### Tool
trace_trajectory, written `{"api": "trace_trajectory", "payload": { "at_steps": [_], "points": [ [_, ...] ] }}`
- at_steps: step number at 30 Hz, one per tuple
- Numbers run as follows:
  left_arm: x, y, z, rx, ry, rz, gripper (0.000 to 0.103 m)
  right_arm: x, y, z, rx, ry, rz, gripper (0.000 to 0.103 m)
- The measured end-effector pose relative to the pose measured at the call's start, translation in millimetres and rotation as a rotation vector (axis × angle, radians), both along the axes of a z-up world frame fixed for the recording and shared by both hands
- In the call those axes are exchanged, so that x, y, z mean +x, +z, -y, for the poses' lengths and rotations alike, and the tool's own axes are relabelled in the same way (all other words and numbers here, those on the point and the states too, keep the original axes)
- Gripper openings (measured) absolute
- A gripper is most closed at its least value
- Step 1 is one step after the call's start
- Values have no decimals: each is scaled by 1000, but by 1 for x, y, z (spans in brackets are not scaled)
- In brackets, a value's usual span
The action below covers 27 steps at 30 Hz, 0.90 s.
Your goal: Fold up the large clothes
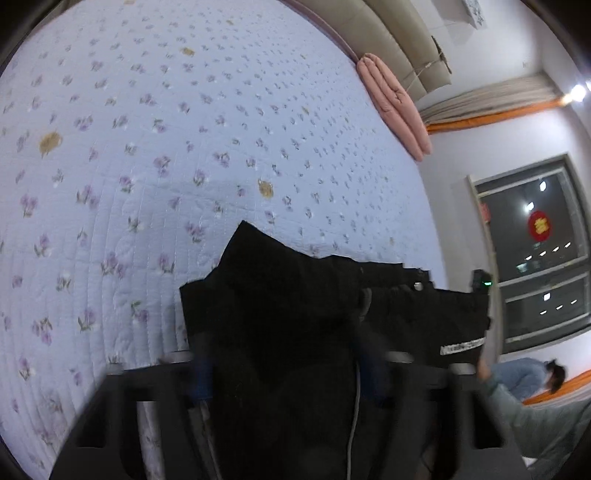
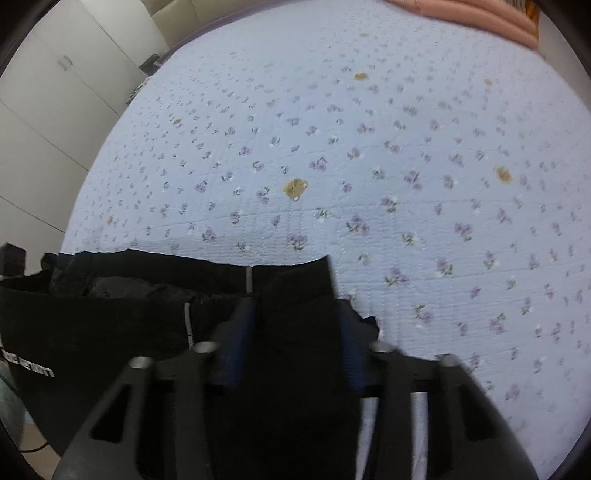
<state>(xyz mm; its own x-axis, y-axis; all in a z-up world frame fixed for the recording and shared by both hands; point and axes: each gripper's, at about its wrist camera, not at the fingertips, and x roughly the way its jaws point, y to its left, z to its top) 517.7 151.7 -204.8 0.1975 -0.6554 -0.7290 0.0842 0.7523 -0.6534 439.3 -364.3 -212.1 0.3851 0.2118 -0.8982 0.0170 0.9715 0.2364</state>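
A large black garment (image 1: 280,295) with a white printed label is held up above a pale blue floral bedspread (image 1: 184,147). My left gripper (image 1: 284,332) is shut on one bunched corner of it. The cloth stretches right towards the other gripper (image 1: 480,282), seen at its far end. In the right wrist view the same garment (image 2: 110,314) hangs left, and my right gripper (image 2: 295,314) is shut on its other corner. Its blue finger pads (image 2: 236,332) press the cloth from both sides. The lower part of the garment is hidden below the grippers.
The bedspread (image 2: 369,166) fills most of both views. A folded pink quilt (image 1: 395,103) lies at the bed's far edge by a beige headboard (image 1: 399,33). A dark window (image 1: 535,251) and a crouching person (image 1: 535,376) are at right. White wardrobes (image 2: 55,92) stand at left.
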Motion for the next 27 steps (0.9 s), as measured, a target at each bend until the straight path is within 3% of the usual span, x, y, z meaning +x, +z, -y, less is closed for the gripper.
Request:
{"api": "trace_trajectory", "payload": {
  "at_steps": [1,6,9,11,14,16,18,21,24,27],
  "points": [
    [-2,3,4,42,7,12,13,-1,1,-1,-19,-1,5,27],
    [-19,55,5,177,82,178,10,-16,32,-3,-190,-64,92,18],
    [-16,90,-7,142,165,242,9,-16,59,6,-236,-123,159,17],
    [-6,98,-2,183,176,272,10,-6,70,6,-260,-146,190,17],
    [18,77,15,311,194,244,10,21,57,-4,-342,-145,185,17],
    [28,41,13,349,210,154,10,39,33,-8,-375,-139,143,17],
    [34,0,5,329,236,48,11,54,-4,-12,-379,-122,64,17],
    [30,-41,-7,249,280,-57,18,59,-33,-19,-402,-101,13,16],
    [25,-50,-17,178,312,-71,20,59,-39,-23,-436,-85,13,17],
    [24,-42,-21,174,300,-77,26,60,-40,-27,-473,-61,-10,24]
  ]
}}
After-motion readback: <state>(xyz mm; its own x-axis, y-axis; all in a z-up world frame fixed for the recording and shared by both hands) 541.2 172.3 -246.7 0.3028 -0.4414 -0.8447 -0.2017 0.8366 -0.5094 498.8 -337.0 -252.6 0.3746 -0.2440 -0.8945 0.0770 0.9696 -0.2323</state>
